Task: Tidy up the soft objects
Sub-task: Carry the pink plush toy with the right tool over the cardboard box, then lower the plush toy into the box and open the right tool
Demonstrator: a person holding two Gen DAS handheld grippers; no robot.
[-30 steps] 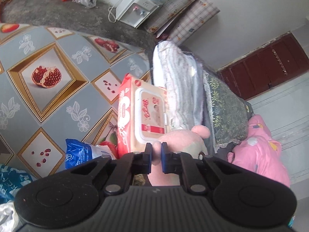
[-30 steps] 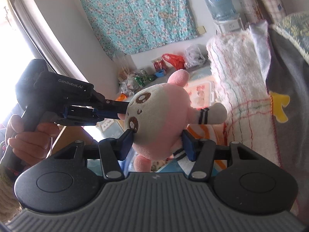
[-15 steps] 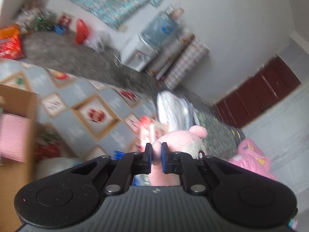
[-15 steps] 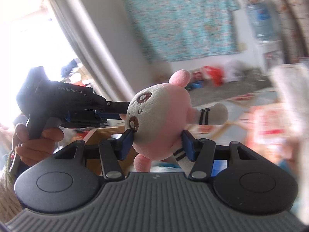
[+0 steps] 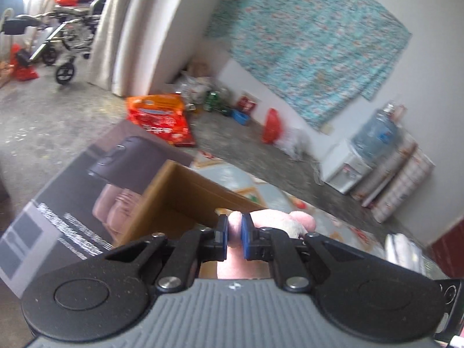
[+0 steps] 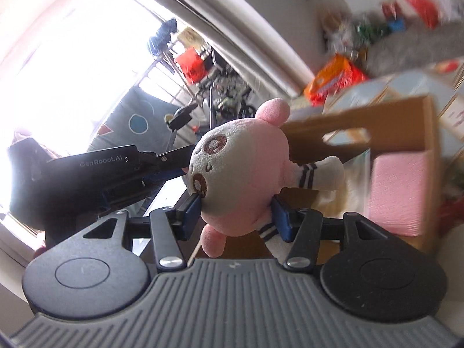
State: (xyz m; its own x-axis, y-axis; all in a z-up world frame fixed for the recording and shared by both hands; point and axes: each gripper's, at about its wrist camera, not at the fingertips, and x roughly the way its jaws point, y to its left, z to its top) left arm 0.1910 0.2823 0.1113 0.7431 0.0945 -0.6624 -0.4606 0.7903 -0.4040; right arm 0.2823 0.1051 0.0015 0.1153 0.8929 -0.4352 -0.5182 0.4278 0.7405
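Observation:
A pink and white plush toy [image 6: 243, 174] hangs in the air between both grippers. My right gripper [image 6: 237, 211] is shut on its round body, one blue pad on the face side and one by a striped leg. My left gripper [image 5: 234, 232] is shut on a thin pink part of the plush toy [image 5: 278, 220]; in the right wrist view the left gripper [image 6: 185, 163] reaches the toy's face from the left. Just behind and below the toy stands an open cardboard box [image 6: 400, 116] with a pink folded cloth [image 6: 397, 188] inside. In the left wrist view the cardboard box [image 5: 185, 191] lies right under the fingers.
A dark printed panel [image 5: 66, 203] borders the box on the left. An orange bag [image 5: 162, 119], other bags and a water dispenser [image 5: 362, 156] stand on the floor along the far wall. A wheelchair [image 5: 72, 43] stands by the curtain. The patterned tablecloth [image 5: 232, 174] lies beyond the box.
Both grippers have swung left together with the plush toy still held, away from the stacked bedding and wipes pack. The cardboard box has come into view close beneath them.

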